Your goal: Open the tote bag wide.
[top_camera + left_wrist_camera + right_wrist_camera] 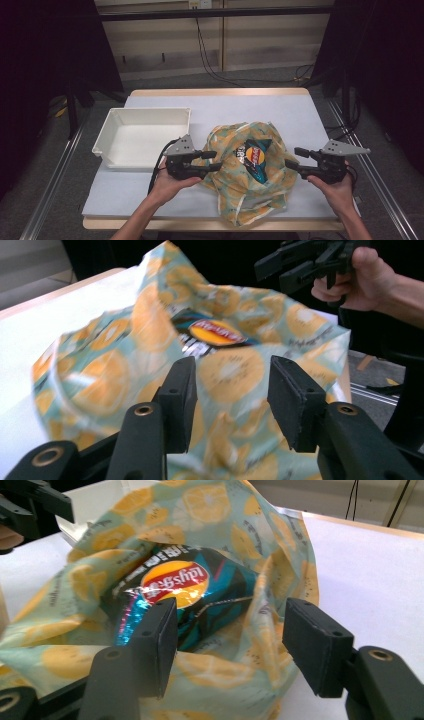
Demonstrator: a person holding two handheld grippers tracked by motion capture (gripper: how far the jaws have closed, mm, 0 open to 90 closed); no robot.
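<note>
A chip packet (256, 159) was seen lying inside the mouth of a lemon-print bag (235, 185), slumped on the table (300, 115) just right of a white bin (145, 136). The left gripper (214, 161) was held at the bag's left edge and the right gripper (295, 159) at its right, both with jaws parted and nothing clamped between them. With the fabric unheld, the mouth could be expected to collapse over the packet, or the packet to slide out.
</note>
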